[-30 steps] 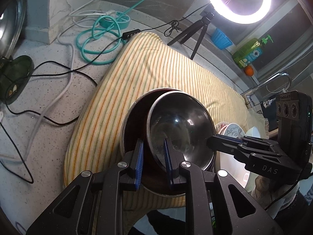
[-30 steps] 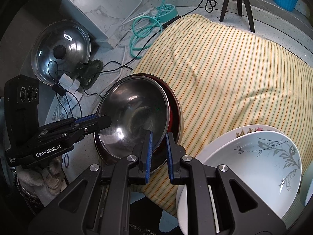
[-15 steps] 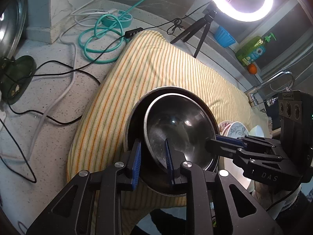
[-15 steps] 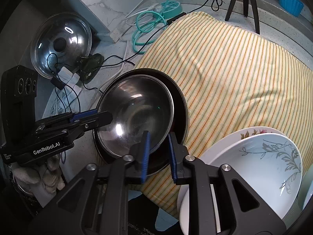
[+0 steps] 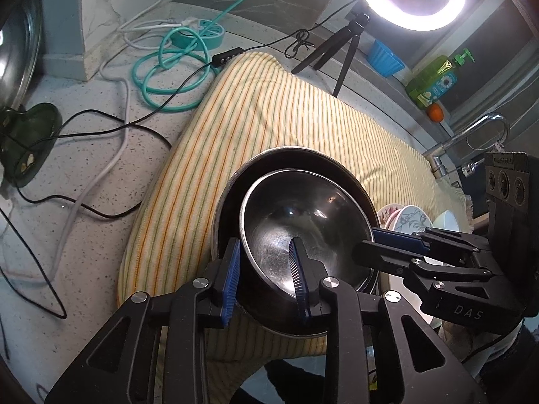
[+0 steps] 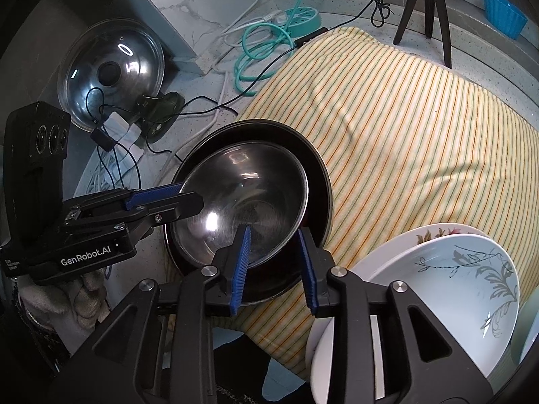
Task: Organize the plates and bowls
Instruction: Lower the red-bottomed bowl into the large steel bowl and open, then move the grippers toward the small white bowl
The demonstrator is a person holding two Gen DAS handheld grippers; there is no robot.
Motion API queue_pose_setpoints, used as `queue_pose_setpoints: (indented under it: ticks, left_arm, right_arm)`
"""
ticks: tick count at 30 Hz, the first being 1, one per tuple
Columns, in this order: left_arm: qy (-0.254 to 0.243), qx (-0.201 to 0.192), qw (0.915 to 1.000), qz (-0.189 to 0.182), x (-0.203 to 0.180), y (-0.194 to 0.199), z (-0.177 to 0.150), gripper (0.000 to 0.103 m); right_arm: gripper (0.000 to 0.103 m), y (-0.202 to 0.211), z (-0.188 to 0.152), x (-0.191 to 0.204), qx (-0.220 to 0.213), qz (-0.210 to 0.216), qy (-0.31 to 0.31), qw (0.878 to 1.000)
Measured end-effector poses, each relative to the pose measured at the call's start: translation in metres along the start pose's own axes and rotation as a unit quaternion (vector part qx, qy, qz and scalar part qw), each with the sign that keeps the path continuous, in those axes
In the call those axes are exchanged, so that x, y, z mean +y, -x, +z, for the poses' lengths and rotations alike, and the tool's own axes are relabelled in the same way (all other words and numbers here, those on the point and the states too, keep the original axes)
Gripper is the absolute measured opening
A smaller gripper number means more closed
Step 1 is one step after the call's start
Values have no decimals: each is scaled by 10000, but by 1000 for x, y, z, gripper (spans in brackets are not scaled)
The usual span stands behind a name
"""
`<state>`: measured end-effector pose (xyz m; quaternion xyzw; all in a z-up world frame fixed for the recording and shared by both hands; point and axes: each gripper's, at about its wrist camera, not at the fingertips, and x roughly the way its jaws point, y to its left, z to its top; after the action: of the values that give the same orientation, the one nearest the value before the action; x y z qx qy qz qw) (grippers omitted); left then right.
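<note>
A small steel bowl sits inside a larger dark bowl on the striped yellow cloth. My left gripper is open, its jaws astride the steel bowl's near rim, apart from it. My right gripper is open too, its jaws astride the opposite rim. Each gripper shows in the other's view, the right in the left wrist view, the left in the right wrist view. A stack of white floral plates lies to the right.
A ring light on a tripod, a blue cup, a green soap bottle and a tap stand at the back. Cables and a teal hose lie left of the cloth. A glass pot lid leans at the far left.
Both grippers have opened and let go of the steel bowl's rim. The steel bowl has settled lower and flatter inside the dark bowl.
</note>
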<state>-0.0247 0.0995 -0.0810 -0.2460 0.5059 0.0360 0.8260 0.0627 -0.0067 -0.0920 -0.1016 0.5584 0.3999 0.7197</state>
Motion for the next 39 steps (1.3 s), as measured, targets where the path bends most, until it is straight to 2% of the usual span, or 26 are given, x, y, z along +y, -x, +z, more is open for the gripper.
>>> queue_pose_setpoints:
  ticks: [5,10,13,15,17,22,24,26,28,30,33,39]
  left_arm:
    - [-17,23,10000,-18,1,2,-2,27]
    - [-5,11,10000,-48,2,7,-2,27]
    - [-6,-26,10000,-61,2,10,-2,27]
    - [-16,-84,9999,-74,1,14,-1,27]
    - [-22,-137,9999,-88,-1,17,0,27]
    - [-39,-269,9995,-177,-7,27,4,27]
    - [-87,-345,9992,-170,-13,32,6,28]
    - [-168,-416,9989,-153,-21,36,7,35]
    - [-308,-517,9981,-88,-31,39,7,49]
    - [-483,-594,9971,-2,-43,41,7,49]
    - [-719,-662,9951,124,-62,40,7,60]
    - [-1120,-754,9907,140,-95,35,8,60]
  right_arm:
    - [23,-3,-3,10,-109,-394,489,9980]
    - [23,-5,-2,9,-31,-407,534,9977]
    - [32,2,-2,8,-112,-304,476,9983]
    - [45,12,-2,8,-273,-283,467,9981]
    - [48,21,-2,9,-389,-200,446,9980]
    - [49,49,-3,6,-672,-18,298,9973]
    - [59,60,-5,2,-787,30,214,9967]
    - [66,72,-8,-3,-912,45,134,9957]
    - [68,83,-12,-9,-997,48,55,9950]
    - [75,94,-16,-19,-1070,21,-54,9942]
    - [81,112,-26,-37,-1238,-54,-258,9920]
    - [84,147,-46,-78,-1474,-351,-664,9862]
